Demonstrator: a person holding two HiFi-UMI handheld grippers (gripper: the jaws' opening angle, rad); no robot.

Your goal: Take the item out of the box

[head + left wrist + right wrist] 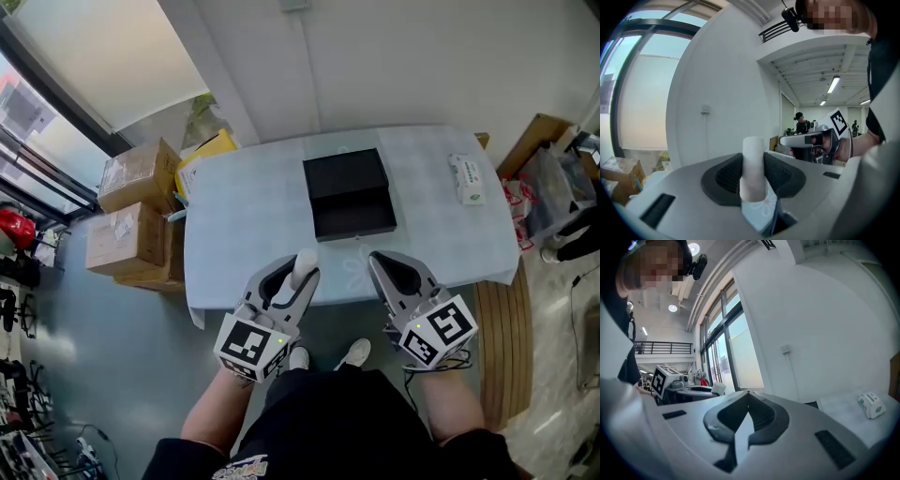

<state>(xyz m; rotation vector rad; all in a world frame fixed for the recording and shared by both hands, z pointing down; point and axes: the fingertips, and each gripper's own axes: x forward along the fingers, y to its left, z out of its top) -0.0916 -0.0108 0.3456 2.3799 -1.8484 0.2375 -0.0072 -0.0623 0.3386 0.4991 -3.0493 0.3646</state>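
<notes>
White cylinder (753,164), probably the item, pinched in left claw (302,270); right claw (376,261) pressed together. Hold firmly, carry level, clear of black box (347,183).

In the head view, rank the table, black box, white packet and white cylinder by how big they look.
1. table
2. black box
3. white packet
4. white cylinder
The last two are unsure: the cylinder is nearer the camera and partly hidden.
</notes>
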